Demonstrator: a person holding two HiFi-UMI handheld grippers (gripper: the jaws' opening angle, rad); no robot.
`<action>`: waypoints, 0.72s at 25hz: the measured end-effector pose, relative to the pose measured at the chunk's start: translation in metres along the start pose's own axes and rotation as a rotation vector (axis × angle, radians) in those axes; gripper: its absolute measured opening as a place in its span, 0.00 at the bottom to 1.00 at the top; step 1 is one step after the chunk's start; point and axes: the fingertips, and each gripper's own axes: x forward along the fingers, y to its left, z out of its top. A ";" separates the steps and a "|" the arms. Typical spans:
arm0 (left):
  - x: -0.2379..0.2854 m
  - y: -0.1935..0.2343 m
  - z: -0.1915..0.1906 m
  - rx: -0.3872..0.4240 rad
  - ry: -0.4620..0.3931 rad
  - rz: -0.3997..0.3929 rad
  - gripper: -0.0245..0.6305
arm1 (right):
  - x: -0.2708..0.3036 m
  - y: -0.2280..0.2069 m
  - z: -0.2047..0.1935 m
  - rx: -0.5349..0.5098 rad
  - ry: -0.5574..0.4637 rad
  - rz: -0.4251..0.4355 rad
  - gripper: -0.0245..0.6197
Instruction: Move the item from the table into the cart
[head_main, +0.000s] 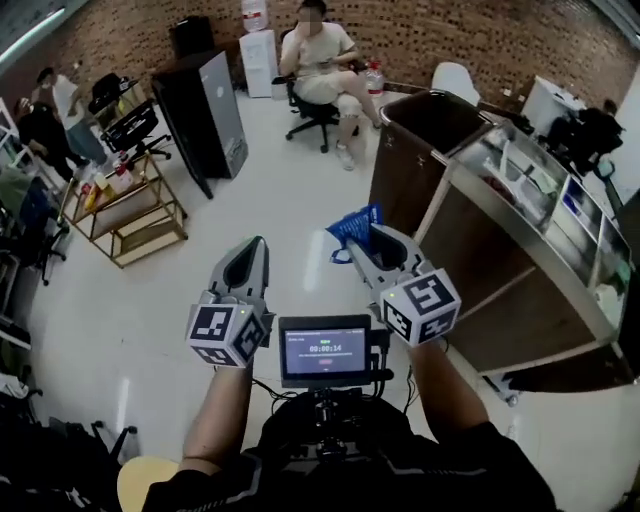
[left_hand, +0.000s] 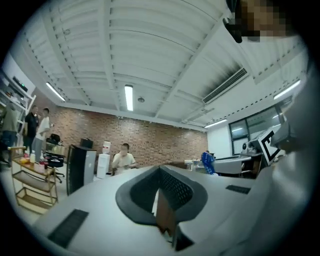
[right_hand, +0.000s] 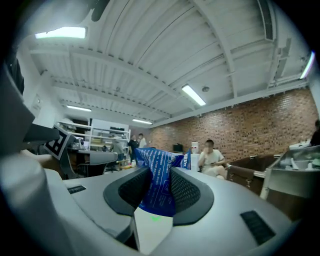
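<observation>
One blue packet (right_hand: 159, 197) tight between the right tool's (right_hand: 158, 174) jaws.

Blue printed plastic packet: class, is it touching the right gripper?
Touching. The right gripper view shows the right gripper clamped on the blue printed plastic packet.

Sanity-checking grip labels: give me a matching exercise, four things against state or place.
Things:
1. left gripper
2. right gripper
3. packet
4. screen

States or places:
A. blue, between jaws
B. shut, empty
C. lit, between both grippers in the head view
D. shut on the packet

Pairs: 1-B, 2-D, 3-A, 4-C
</observation>
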 end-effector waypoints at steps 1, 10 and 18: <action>0.019 -0.011 0.001 0.000 -0.004 -0.047 0.04 | -0.005 -0.018 0.000 0.002 0.003 -0.038 0.23; 0.177 -0.135 -0.016 -0.003 0.019 -0.494 0.04 | -0.090 -0.167 -0.001 0.026 -0.026 -0.445 0.23; 0.255 -0.305 -0.017 -0.015 0.008 -0.774 0.04 | -0.230 -0.271 0.005 0.015 -0.025 -0.698 0.23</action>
